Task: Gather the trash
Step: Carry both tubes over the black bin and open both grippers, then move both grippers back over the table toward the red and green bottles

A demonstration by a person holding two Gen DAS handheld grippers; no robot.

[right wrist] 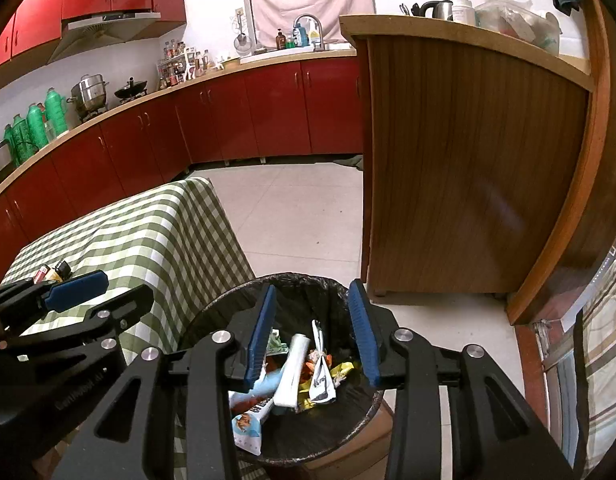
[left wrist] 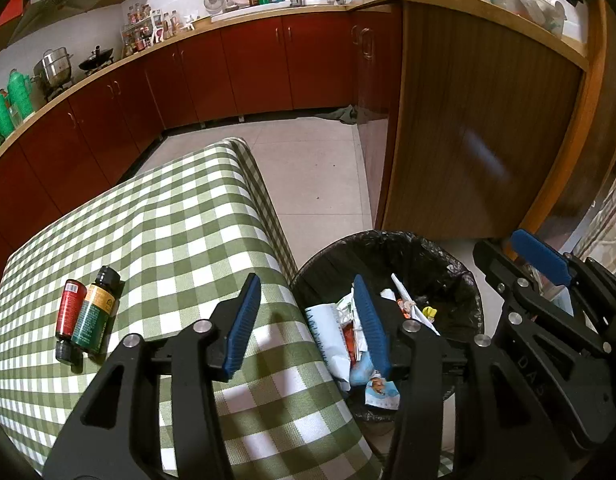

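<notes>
Black liner ringed the trash bin (right wrist: pixel 303 280), and the right gripper (right wrist: pixel 314 334) hung right over its mouth, fingers spread apart with nothing between them. Wrappers (right wrist: pixel 295 372) lay heaped inside, pale plastic and crumpled foil, so that load looked delivered. The left gripper (left wrist: pixel 308 324) sat beside it, straddling the edge of the checked tablecloth (left wrist: pixel 167 220) and the bin rim, its blue pads also parted and empty.

Back on the cloth, 2 small bottles (left wrist: pixel 85 316) lay on their sides, touching, well apart from the left fingers. If those counted as trash, they were the pieces left to fetch.

Here was the danger, as I read it: round bottles lying flat could roll off the cloth under a clumsy nudge from 1 pad. Grabbing both at once could squirt 1 loose. And the 2 grippers were crowded close together, so a careless swing toward the table could knock them together.
</notes>
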